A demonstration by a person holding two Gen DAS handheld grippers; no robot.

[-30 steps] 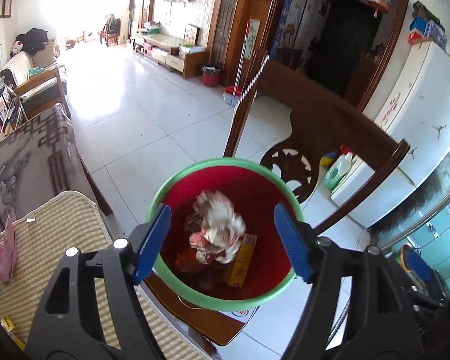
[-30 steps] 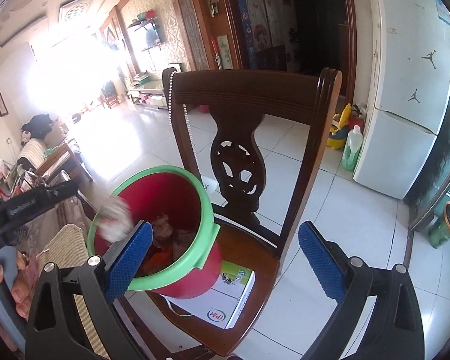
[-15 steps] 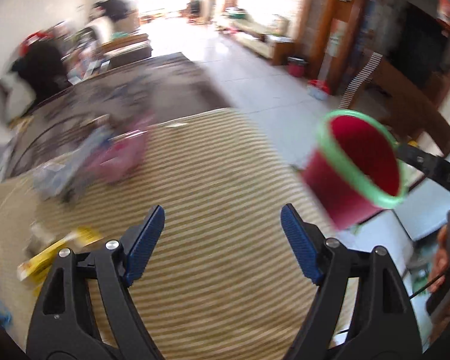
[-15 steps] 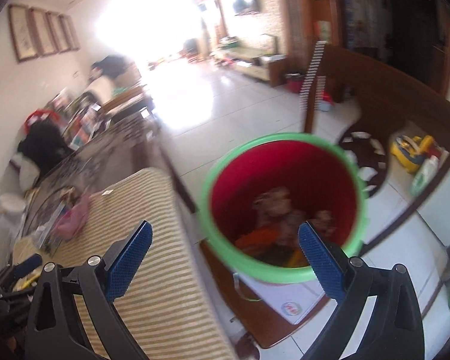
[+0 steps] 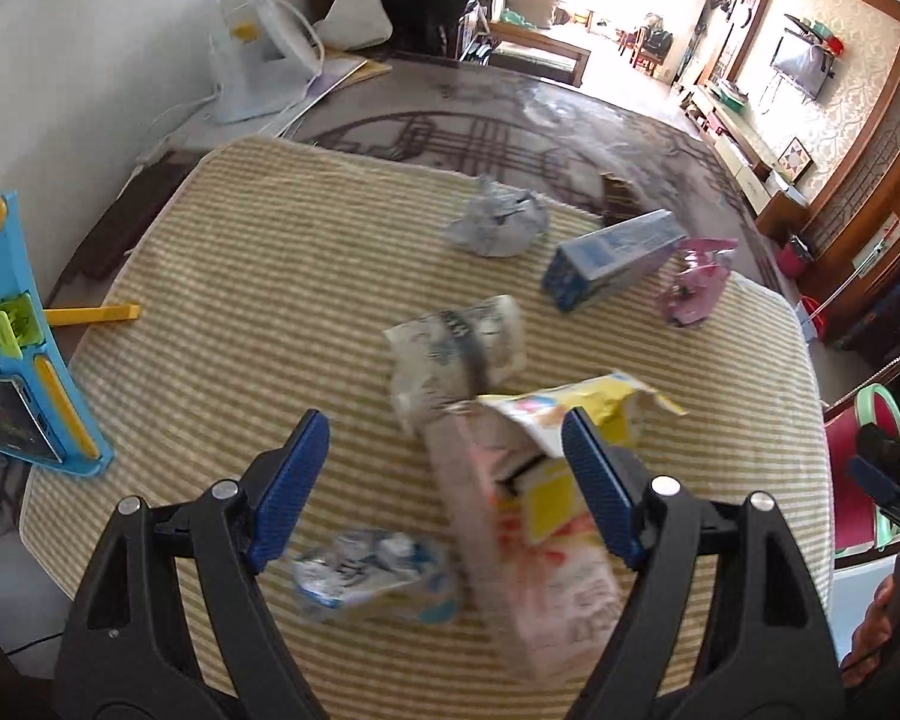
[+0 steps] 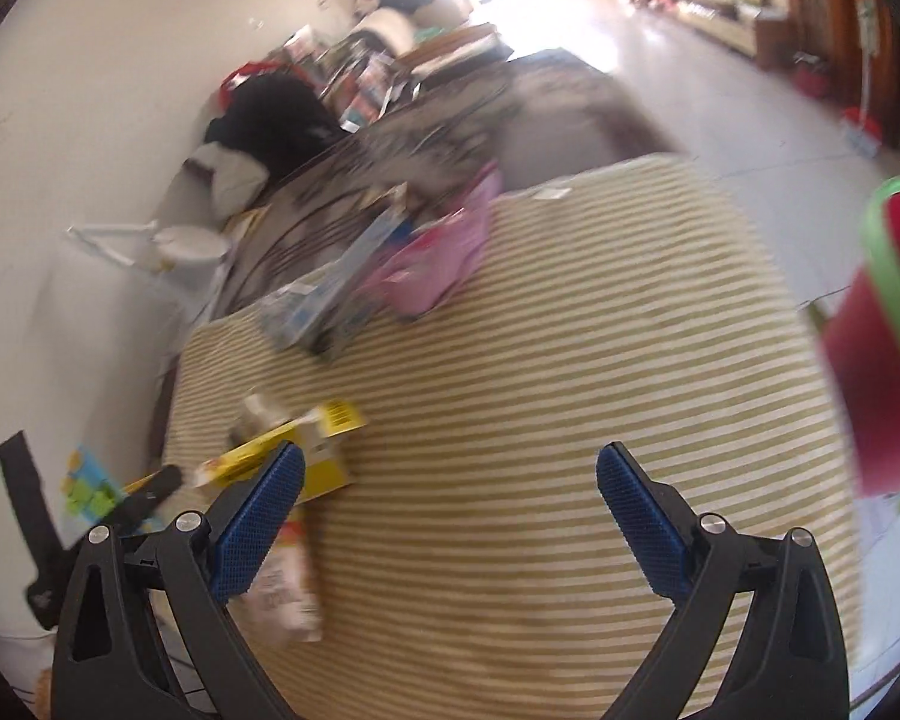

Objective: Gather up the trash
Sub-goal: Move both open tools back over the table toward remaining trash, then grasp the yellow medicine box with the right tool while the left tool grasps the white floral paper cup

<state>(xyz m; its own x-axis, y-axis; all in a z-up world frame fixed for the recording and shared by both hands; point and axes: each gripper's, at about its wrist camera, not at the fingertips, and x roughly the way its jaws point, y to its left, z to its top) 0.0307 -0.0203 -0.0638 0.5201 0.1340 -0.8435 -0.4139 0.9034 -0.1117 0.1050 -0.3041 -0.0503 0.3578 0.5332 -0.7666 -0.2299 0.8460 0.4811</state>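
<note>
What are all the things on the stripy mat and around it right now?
striped mat: one, yellow and white, covering the table
torn carton: one, pink and yellow, near edge, under the left gripper
rolled paper wrapper: one, white and grey, middle of mat
crinkled wrapper: one, blue and white, near edge
crumpled ball: one, grey, far side
box: one, blue and white, far right
pink packet: one, beside the box
bin: one, red with green rim, off the mat's right edge
phone stand: one, blue, left edge
left gripper: black, blue pads, open, empty
right gripper: black, blue pads, open, empty
</note>
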